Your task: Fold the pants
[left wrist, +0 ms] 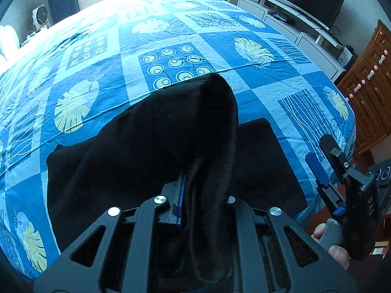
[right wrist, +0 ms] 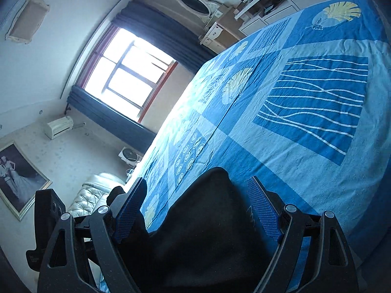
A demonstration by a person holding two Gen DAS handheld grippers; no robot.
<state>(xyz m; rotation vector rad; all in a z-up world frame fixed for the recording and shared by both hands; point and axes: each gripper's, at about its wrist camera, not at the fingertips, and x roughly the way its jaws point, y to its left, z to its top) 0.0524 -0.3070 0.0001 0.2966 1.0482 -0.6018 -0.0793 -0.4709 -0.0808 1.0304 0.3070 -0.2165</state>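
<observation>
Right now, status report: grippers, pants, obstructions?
Left gripper shut on black pants, a fold lifted off the bedspread. Right gripper open, pants between its fingers. Nothing else on the bed in view.

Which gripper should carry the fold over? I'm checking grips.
Left, probably: the left gripper is shut on the pants, lifted off the bed. The right gripper is open around cloth.

Daylight only, from the red-framed window (right wrist: 127, 73), which is blown out to pure white. Glare washes out the far edge of the blue leaf-patterned bedspread (left wrist: 102, 19) in both views. The black fabric pants (left wrist: 158, 127) read as a flat dark mass w/ almost no detail. Heavy fisheye bending and dark vignetting at the corners. Focus sharp, no motion blur.
</observation>
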